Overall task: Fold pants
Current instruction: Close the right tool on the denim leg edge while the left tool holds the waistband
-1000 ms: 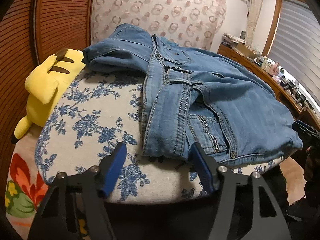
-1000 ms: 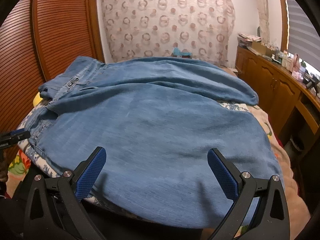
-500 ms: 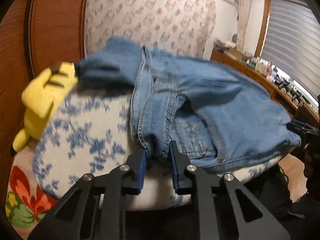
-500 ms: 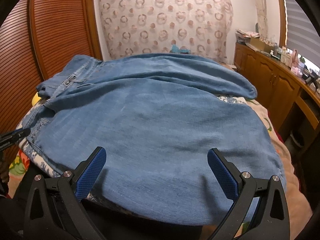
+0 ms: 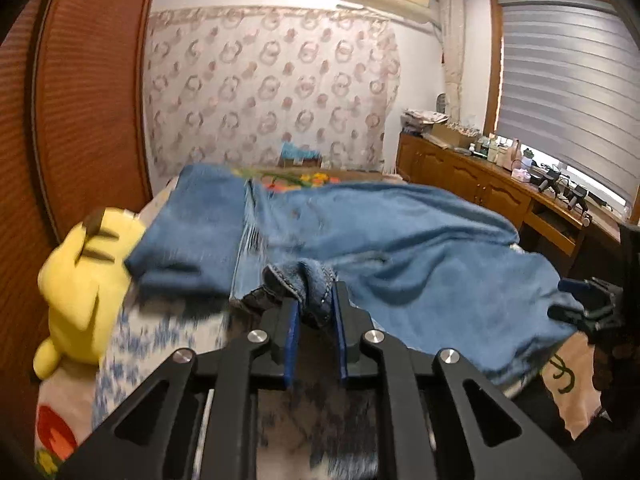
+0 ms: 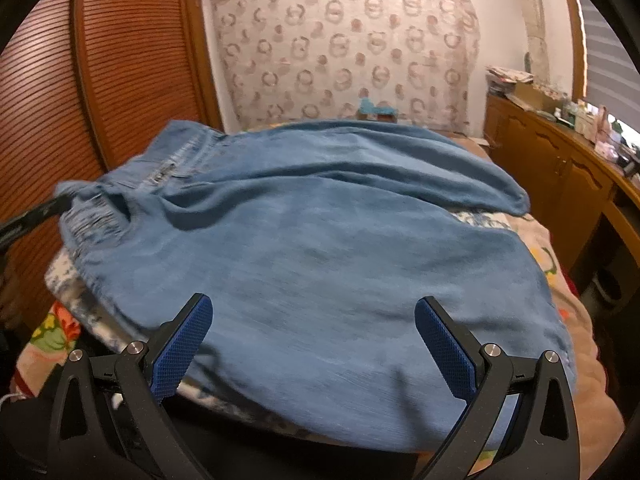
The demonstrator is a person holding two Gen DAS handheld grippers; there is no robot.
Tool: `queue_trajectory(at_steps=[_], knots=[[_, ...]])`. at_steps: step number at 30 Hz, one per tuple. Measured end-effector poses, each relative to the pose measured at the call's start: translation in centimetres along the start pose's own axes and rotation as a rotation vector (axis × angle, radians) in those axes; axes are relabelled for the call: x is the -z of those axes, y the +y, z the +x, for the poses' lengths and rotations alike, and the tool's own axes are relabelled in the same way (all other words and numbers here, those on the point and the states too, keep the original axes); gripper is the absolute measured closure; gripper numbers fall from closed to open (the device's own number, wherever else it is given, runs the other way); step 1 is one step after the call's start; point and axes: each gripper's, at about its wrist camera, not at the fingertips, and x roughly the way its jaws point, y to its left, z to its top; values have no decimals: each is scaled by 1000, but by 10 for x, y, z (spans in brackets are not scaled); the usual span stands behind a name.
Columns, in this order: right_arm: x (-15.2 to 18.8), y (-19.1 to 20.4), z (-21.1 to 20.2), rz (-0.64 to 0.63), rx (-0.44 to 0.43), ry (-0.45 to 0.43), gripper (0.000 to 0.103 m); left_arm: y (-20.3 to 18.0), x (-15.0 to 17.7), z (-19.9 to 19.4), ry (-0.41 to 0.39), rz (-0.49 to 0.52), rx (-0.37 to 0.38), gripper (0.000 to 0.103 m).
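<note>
Fold barely begun: left claw (image 5: 314,316) has just been closing, now pinching jeans (image 6: 320,248) waistband; right claw (image 6: 314,344) wide, empty. Legs unfolded on bed (image 6: 584,320).

Warm dim indoor light, motion blur, fisheye-dark corners

Left gripper (image 5: 315,312), jaws just closed on a bunched fold of blue jeans (image 5: 400,256), beside yellow plush toy (image 5: 76,280).

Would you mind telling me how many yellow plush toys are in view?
1: the yellow plush toy lies at the bed's left edge, beside the jeans. Others may be hidden.
</note>
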Motion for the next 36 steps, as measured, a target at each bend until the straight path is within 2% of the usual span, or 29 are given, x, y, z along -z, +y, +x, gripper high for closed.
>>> queue_trajectory(at_steps=[5, 11, 13, 15, 17, 25, 28, 30, 31, 33, 34, 35, 36], knots=[[-8, 9, -6, -21, -30, -14, 1, -3, -32, 20, -22, 26, 7, 91], [-7, 14, -6, -50, -69, 6, 5, -8, -55, 50, -22, 42, 1, 91], [-4, 14, -3, -66, -82, 24, 7, -12, -60, 59, -17, 50, -2, 91], [-1, 14, 4, -83, -87, 46, 14, -13, -64, 68, -10, 52, -3, 91], [3, 10, 13, -82, -88, 74, 15, -14, -68, 80, -1, 55, -6, 91], [7, -21, 36, -69, -40, 142, 25, -5, -70, 107, 27, 22, 11, 91], [6, -36, 41, -54, -14, 165, 40, -7, -72, 110, 38, 28, 21, 91], [5, -45, 43, -44, -12, 179, 55, -8, -77, 110, 39, 30, 28, 91], [3, -48, 43, -42, -12, 179, 59, -7, -80, 109, 38, 27, 34, 91], [-2, -53, 41, -41, -21, 173, 76, -6, -85, 108, 34, 21, 40, 91], [-7, -55, 39, -41, -15, 157, 81, -3, -90, 108, 27, 16, 43, 91], [-12, -57, 37, -42, -6, 139, 94, -2, -93, 106, 22, 14, 45, 91], [-18, -56, 35, -56, 5, 119, 95, -2, -97, 105, 16, 15, 47, 91]])
